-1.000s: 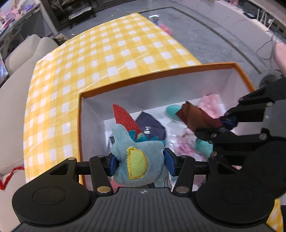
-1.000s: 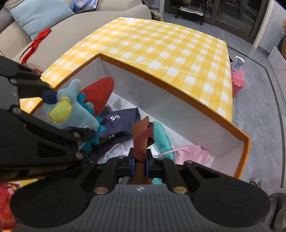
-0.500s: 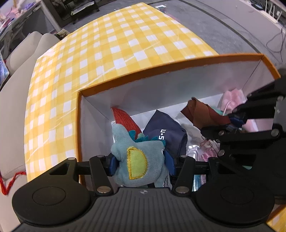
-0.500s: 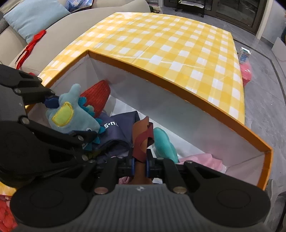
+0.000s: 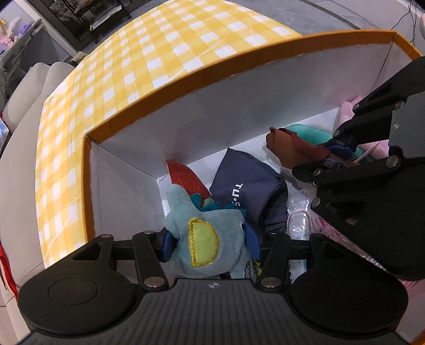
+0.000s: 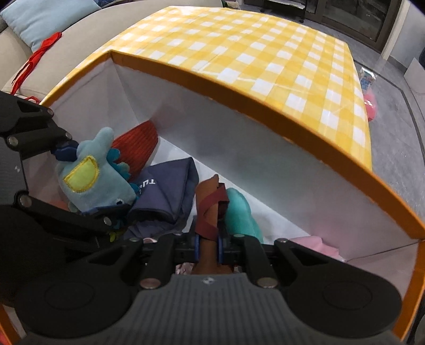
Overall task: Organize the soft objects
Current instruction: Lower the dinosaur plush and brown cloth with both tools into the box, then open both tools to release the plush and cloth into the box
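My left gripper (image 5: 209, 245) is shut on a light blue plush toy (image 5: 205, 238) with a yellow patch, held inside the orange-rimmed white box (image 5: 186, 79). The toy also shows in the right wrist view (image 6: 93, 177). My right gripper (image 6: 207, 245) is shut on a brown and maroon cloth strip (image 6: 209, 209), also low inside the box (image 6: 292, 138); the strip shows in the left wrist view (image 5: 292, 148). In the box lie a red ribbed piece (image 5: 186, 177), a navy cloth (image 5: 247, 185), a teal plush (image 6: 241, 212) and a pink cloth (image 6: 316, 244).
The box stands on a yellow and white checked tablecloth (image 6: 252, 53). A beige sofa (image 5: 21, 111) with a light blue cushion (image 6: 47, 18) and a red ribbon (image 6: 37, 58) lies to the left. Grey floor lies beyond the table.
Both grippers have moved down into the box with their loads still held. The box walls now fill more of both views.
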Motion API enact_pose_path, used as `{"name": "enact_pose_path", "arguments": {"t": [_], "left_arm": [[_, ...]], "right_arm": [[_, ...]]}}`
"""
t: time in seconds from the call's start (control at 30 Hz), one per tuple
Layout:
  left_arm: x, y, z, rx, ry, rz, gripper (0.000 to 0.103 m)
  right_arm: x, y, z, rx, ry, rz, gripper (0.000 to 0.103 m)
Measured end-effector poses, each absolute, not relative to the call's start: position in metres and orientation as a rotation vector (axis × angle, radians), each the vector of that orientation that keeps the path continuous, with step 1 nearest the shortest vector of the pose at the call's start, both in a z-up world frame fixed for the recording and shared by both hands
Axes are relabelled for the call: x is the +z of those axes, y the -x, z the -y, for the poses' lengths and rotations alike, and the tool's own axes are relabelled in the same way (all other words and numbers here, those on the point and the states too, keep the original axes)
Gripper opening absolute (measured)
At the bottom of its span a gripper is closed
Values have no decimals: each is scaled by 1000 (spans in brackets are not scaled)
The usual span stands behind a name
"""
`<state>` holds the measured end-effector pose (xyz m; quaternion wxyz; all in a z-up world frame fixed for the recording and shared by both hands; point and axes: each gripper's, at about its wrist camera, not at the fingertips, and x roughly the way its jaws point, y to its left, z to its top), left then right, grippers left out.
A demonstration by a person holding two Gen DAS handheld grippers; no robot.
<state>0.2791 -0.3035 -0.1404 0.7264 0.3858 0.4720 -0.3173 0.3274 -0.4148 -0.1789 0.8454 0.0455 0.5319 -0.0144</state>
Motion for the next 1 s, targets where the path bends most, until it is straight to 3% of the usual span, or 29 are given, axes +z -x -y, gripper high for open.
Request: {"name": "enact_pose_path", "arguments": {"t": [0.37, 0.6, 1.0], "left_arm": [[-153, -277, 308, -700, -892, -1056, 68], [-158, -268, 313, -691, -962, -1034, 77], [-148, -255, 309, -720, -1004, -1102, 76]], "right_arm": [[-186, -333, 418, -44, -161, -1153, 17], [-190, -330, 418, -26, -188, -1155, 41], [-177, -316, 410, -40, -176, -1264, 61]]}}
